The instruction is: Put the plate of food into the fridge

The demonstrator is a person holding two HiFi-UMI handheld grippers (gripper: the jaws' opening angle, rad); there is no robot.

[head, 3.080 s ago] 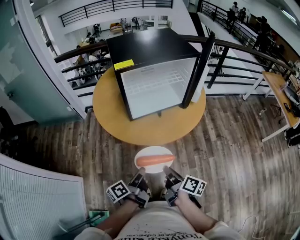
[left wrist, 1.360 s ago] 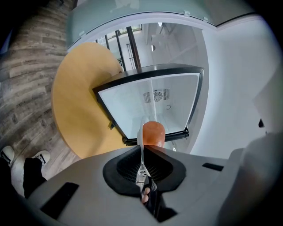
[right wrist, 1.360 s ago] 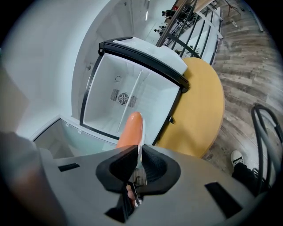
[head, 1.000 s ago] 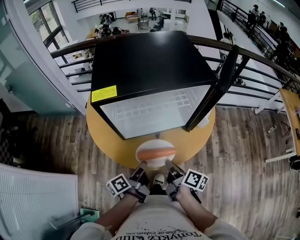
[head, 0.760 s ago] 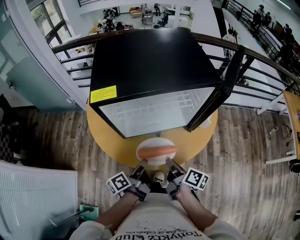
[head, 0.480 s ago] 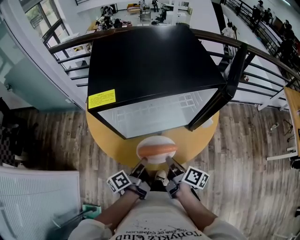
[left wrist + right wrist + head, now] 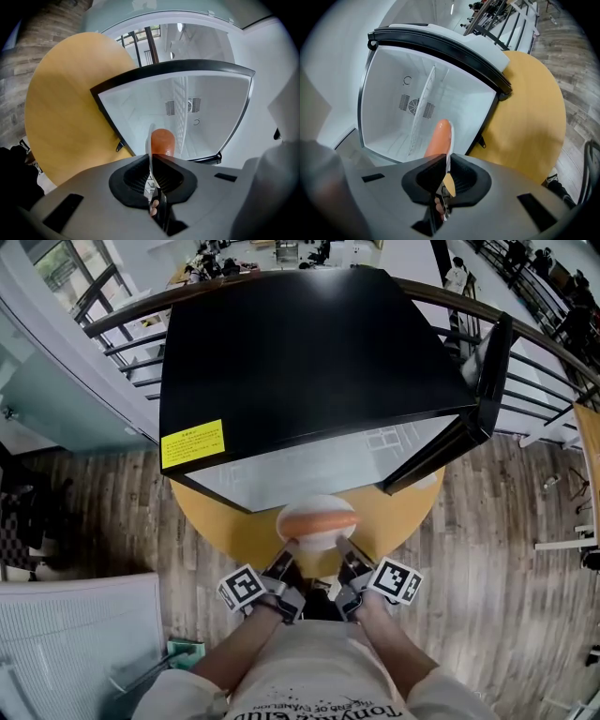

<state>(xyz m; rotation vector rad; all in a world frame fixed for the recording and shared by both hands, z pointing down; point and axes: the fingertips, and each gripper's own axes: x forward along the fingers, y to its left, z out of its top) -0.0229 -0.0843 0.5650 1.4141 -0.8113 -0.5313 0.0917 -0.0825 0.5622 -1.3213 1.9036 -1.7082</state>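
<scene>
Fingers of both grippers are pressed together on the near rim of a white plate (image 7: 318, 541). The left gripper (image 7: 290, 548) pinches it at the person's left and the right gripper (image 7: 343, 546) at the right. The left gripper view shows the thin plate edge (image 7: 150, 140) clamped between that tool's dark pads, and the right gripper view shows the same for the other one (image 7: 449, 140). A marker cube (image 7: 240, 589) sits on the left gripper, and its twin (image 7: 395, 579) is on the right.

An orange-red sausage (image 7: 319, 519) lies lengthwise across the plate. The plate hangs level in the air above the near part of a round wooden worktop (image 7: 220, 531), just in front of the open mouth of the fridge (image 7: 291, 343) and not yet inside it.

The fridge is a small black box standing on the worktop, with a yellow sticker (image 7: 192, 442) at the front left corner of its top. Its door (image 7: 464, 413) is swung wide to the person's right. The inside is white (image 7: 309, 463), with one wire shelf (image 7: 423, 108) and vent grilles (image 7: 412, 107) on the back wall. Nothing can be seen on the shelf.

Beyond the fridge runs a dark railing (image 7: 122, 306), and under the worktop is plank flooring (image 7: 84, 493).
</scene>
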